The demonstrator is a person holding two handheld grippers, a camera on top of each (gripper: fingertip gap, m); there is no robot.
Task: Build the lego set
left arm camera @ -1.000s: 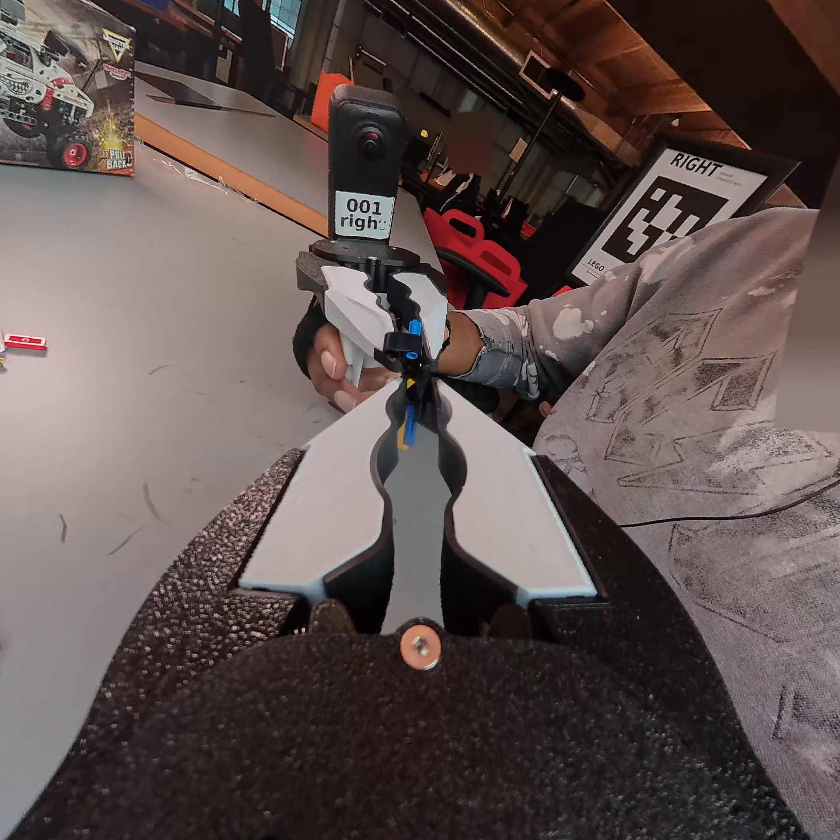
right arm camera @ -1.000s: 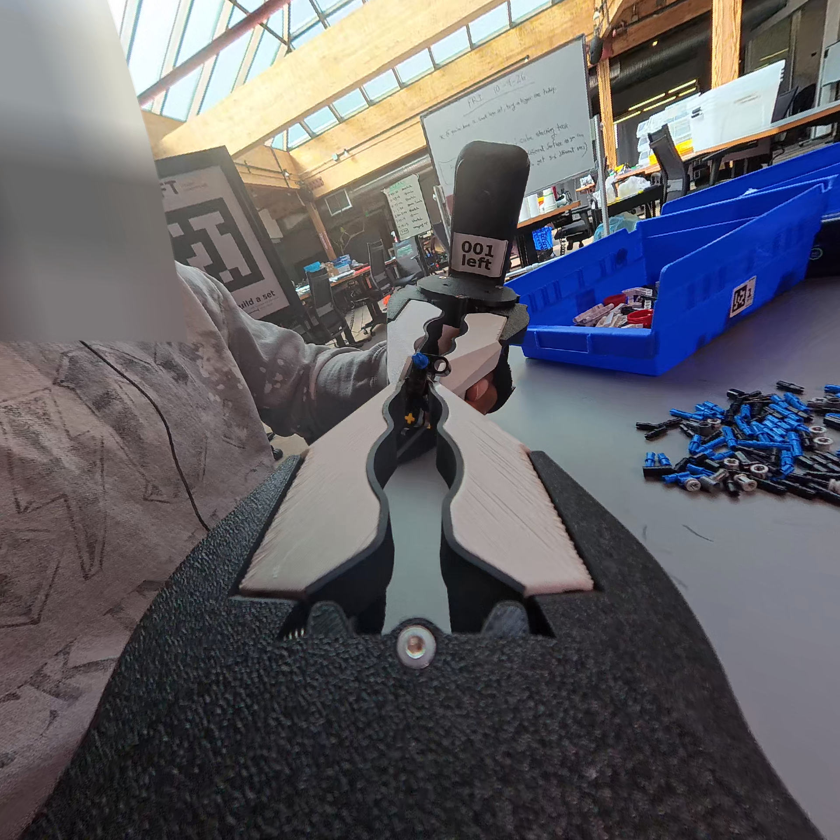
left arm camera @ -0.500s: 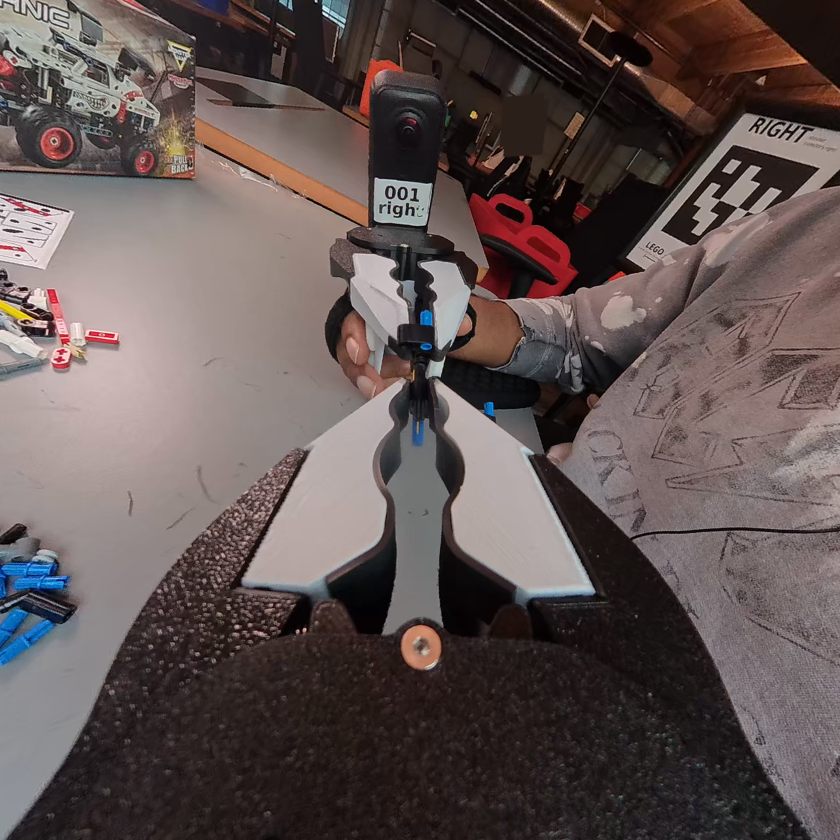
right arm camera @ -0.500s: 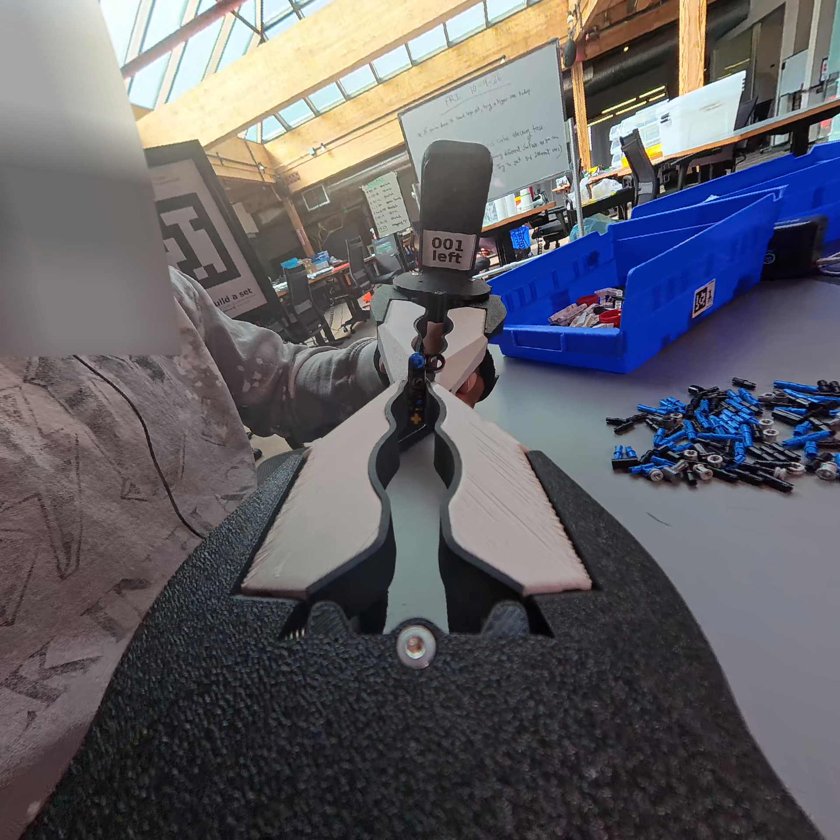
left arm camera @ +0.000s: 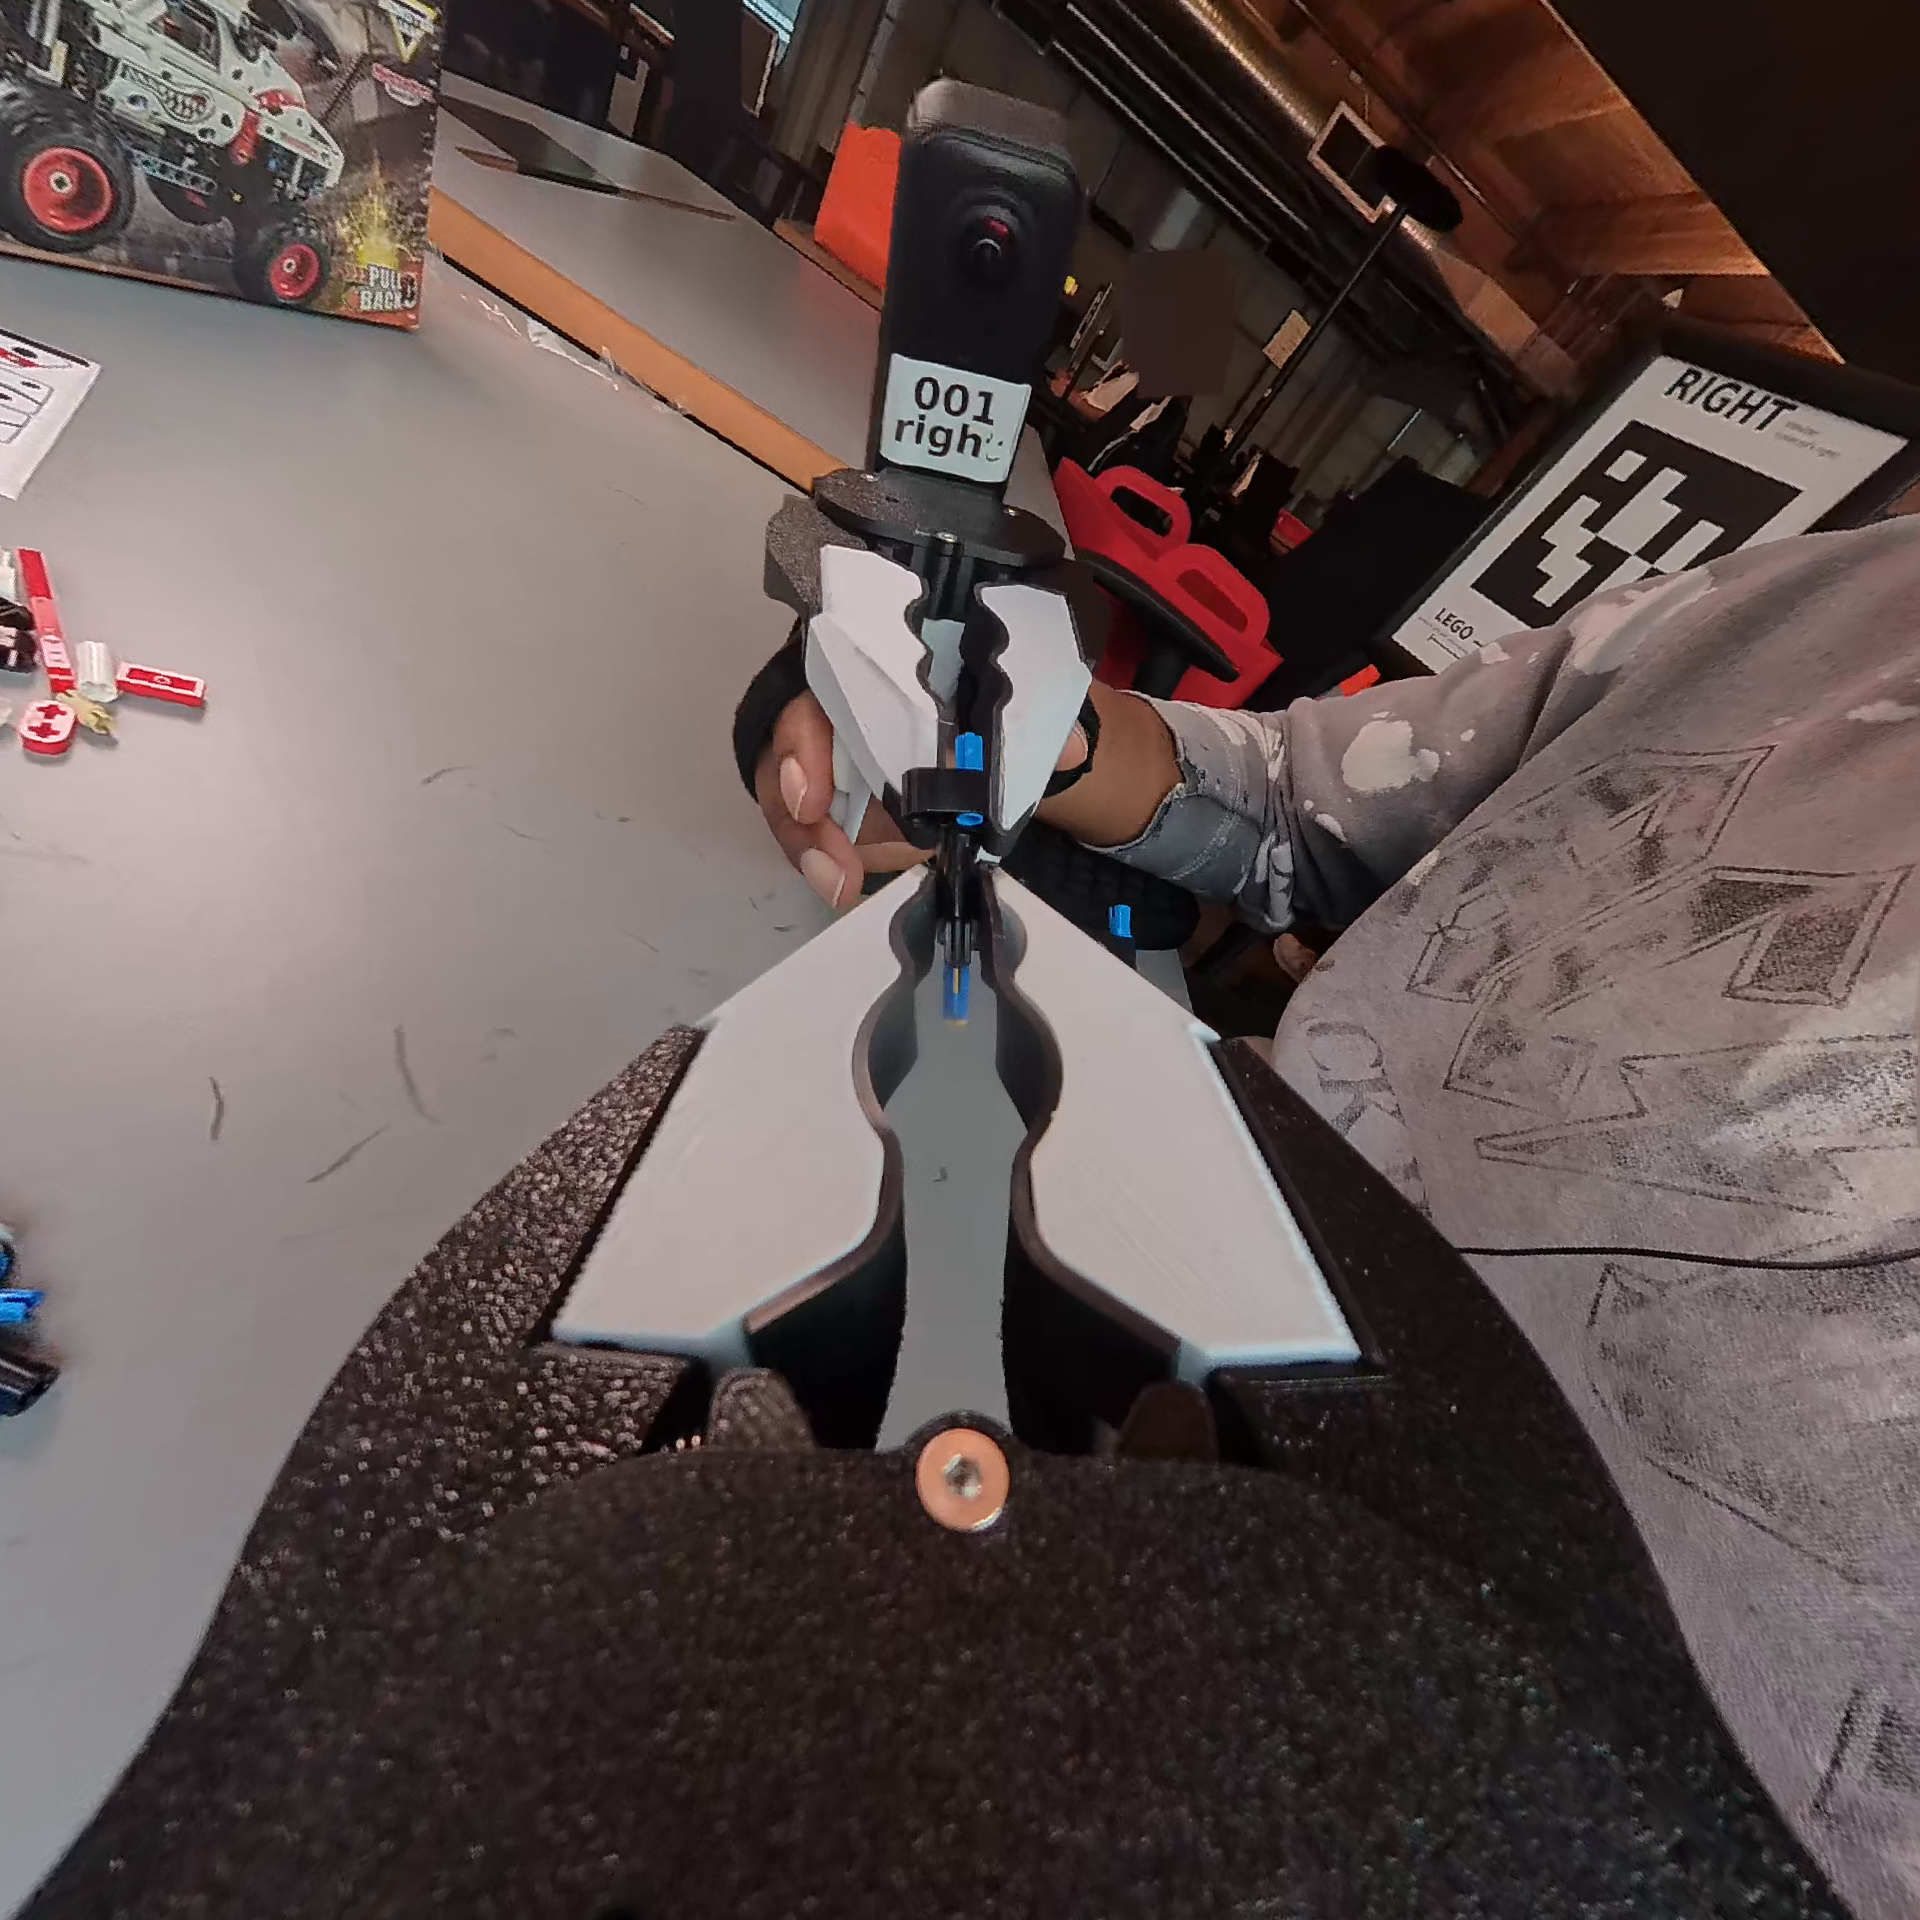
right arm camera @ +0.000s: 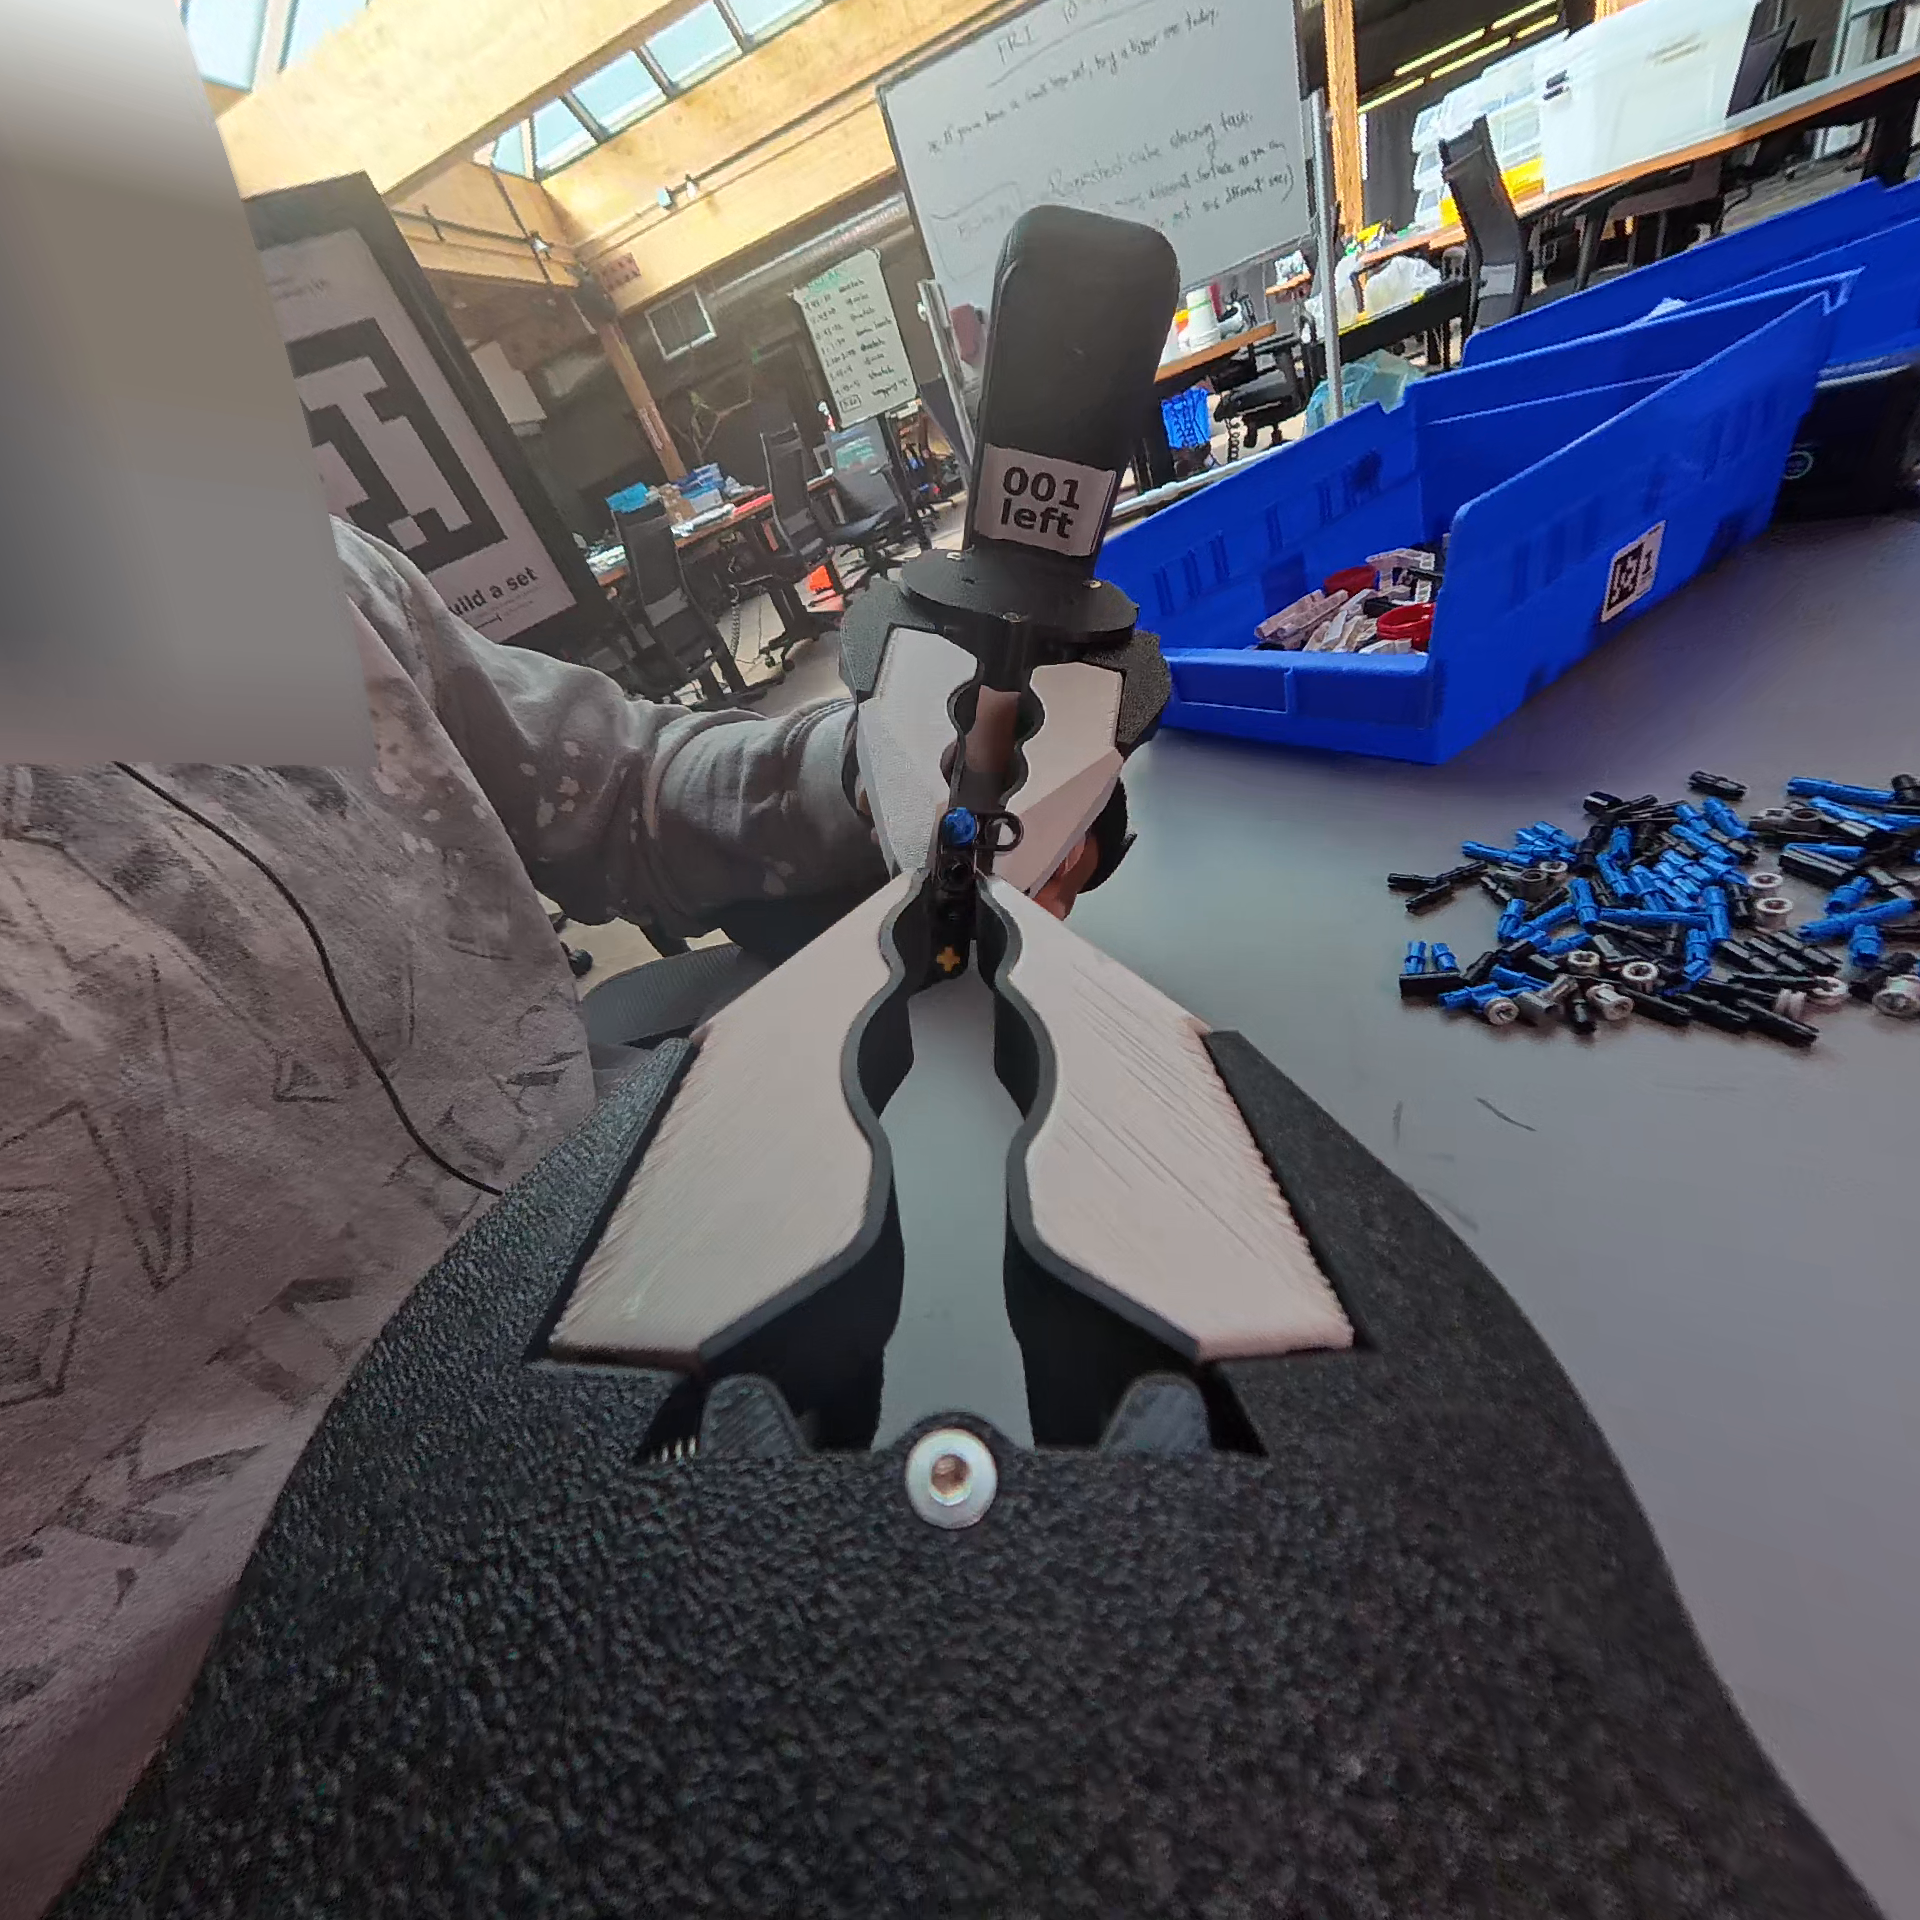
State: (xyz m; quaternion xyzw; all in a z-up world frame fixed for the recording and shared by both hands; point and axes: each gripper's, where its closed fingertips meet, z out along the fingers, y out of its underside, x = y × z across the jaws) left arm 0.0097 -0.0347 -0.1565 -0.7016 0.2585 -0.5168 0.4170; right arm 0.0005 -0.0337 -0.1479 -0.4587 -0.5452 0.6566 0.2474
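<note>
A small black lego assembly [left arm camera: 951, 878] with blue pins is held in the air between my two grippers, which face each other tip to tip. My left gripper [left arm camera: 951, 904] is shut on one end, with a blue pin [left arm camera: 954, 987] showing between its fingers. My right gripper [left arm camera: 945, 821] is shut on the other end, by a black ring and a blue pin. In the right wrist view my right gripper [right arm camera: 951, 888] is shut on the black part [right arm camera: 948, 930] with a yellow cross mark, and my left gripper [right arm camera: 977, 831] meets it.
A lego box [left arm camera: 208, 156], a paper sheet [left arm camera: 31, 416] and red and white parts [left arm camera: 104, 686] lie to the left. A pile of blue and black pins [right arm camera: 1662, 914] and blue bins [right arm camera: 1507, 582] are to the right. The person's torso is close by. The grippers are tip to tip, or close to it.
Both grippers stay shut, tip to tip on the assembly. The pair has turned a little, so the box and the blue bins sit differently in view.
</note>
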